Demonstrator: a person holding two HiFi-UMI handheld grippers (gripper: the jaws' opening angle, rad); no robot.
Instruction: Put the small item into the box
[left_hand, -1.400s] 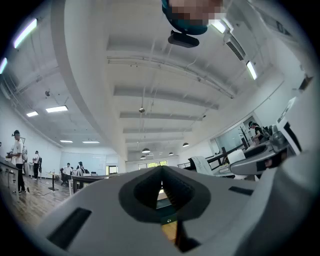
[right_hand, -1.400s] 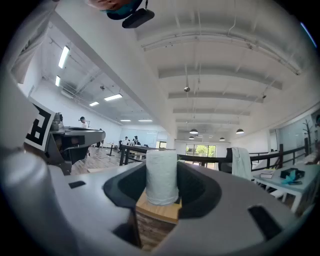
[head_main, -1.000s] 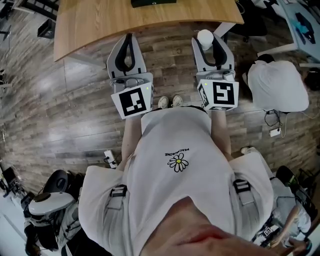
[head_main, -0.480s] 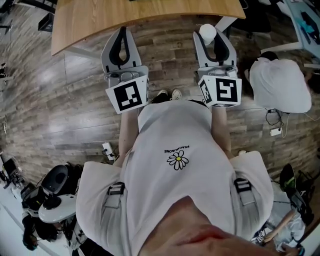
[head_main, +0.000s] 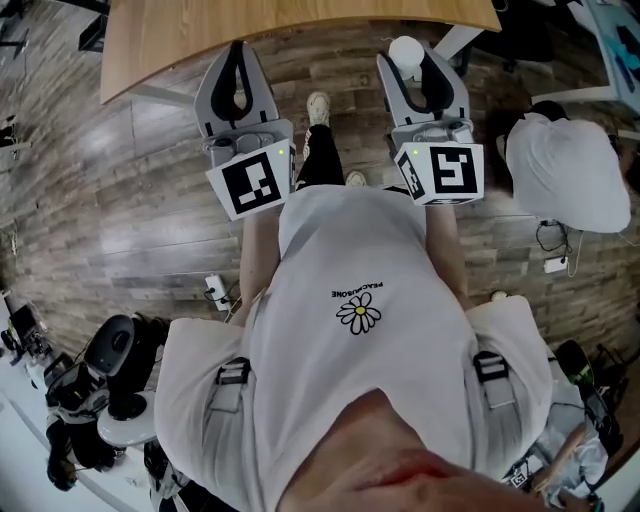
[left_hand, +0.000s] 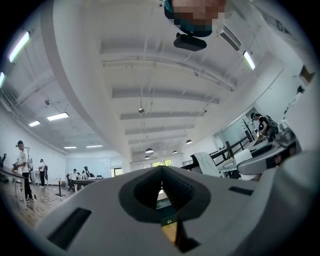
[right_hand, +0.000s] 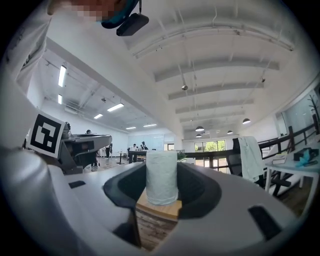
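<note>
A small white paper roll (head_main: 406, 52) stands upright between the jaws of my right gripper (head_main: 409, 64), which is shut on it. In the right gripper view the roll (right_hand: 161, 177) fills the gap between the jaws of that gripper (right_hand: 161, 186). My left gripper (head_main: 237, 50) is held level with it on the left, its jaws meeting at the tips with nothing between them, as the left gripper view (left_hand: 161, 172) also shows. Both grippers hang over the wood floor just short of a wooden table (head_main: 200, 40). No box is in view.
The person's shoe (head_main: 318, 104) is stepped forward between the grippers. A white-covered seat (head_main: 565, 170) stands at the right. Dark and white equipment (head_main: 108, 350) sits on the floor at the lower left. Desks and people stand far off in the room (left_hand: 22, 170).
Both grippers have moved forward toward the table's edge, and one foot has stepped ahead between them. The roll stays held in the right gripper.
</note>
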